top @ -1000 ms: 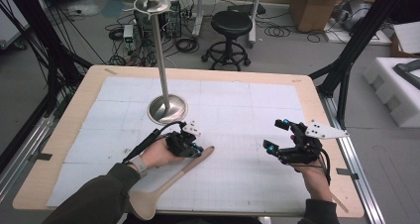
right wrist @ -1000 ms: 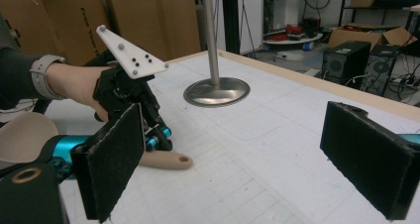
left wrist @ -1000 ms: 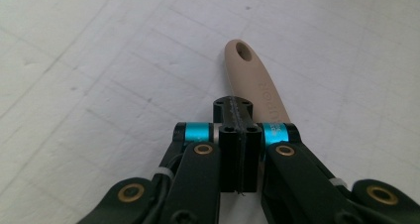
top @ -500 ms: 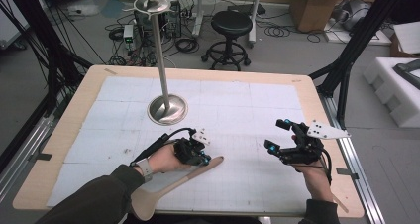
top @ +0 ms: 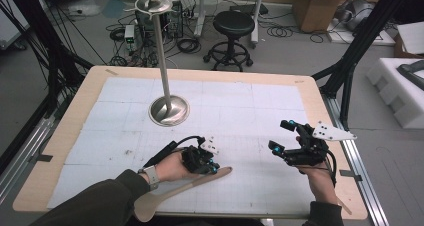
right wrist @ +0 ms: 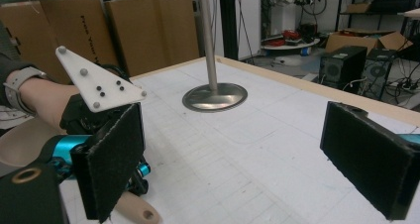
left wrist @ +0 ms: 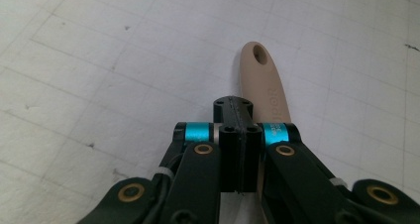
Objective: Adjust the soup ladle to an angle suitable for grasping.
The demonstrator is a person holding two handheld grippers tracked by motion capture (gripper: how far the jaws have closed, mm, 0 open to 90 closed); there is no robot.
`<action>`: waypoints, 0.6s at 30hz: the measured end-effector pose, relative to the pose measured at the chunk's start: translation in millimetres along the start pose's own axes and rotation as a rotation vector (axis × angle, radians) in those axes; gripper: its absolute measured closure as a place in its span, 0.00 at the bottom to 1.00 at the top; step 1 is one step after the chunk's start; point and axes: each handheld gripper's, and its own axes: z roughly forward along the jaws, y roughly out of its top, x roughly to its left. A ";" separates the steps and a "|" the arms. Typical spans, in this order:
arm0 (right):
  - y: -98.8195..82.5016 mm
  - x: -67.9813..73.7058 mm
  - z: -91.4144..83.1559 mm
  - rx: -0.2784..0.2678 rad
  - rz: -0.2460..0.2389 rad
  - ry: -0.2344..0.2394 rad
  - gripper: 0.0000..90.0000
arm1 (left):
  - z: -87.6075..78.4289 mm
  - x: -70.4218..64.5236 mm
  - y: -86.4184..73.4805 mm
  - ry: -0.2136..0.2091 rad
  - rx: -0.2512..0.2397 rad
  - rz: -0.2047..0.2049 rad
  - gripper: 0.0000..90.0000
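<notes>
The spatula (top: 185, 190) lies flat near the tabletop's (top: 300, 93) near edge, blade overhanging it, handle pointing toward the middle. The left gripper (top: 209, 166) rests over the handle, fingers clenched together; its own view shows them (left wrist: 237, 149) shut beside the handle, not around it, so I judge nothing is grasped. The right gripper (top: 282, 136) hovers near the right edge, fingers (right wrist: 364, 157) released wide. A careless nudge could tip the overhanging blade off. The right gripper view shows the handle's hole (right wrist: 147, 214); the stand (top: 169, 108) sits toward the far edge.

Left hand-held gripper (top: 212, 167) slid the spatula (top: 185, 190) rightward — toward the other.
</notes>
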 end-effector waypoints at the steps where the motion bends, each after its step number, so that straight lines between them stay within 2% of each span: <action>1: 0.1 0.1 -0.3 0.000 0.003 0.003 0.10 | 0.5 -1.3 0.2 -0.004 -0.002 0.000 1.00; 6: 0.0 0.0 -0.7 0.001 0.004 0.000 0.10 | 1.1 -6.7 1.8 -0.001 0.002 0.012 1.00; 18: -0.1 0.3 -0.8 0.001 0.005 0.000 0.10 | 2.1 -18.1 4.7 -0.031 0.023 0.051 1.00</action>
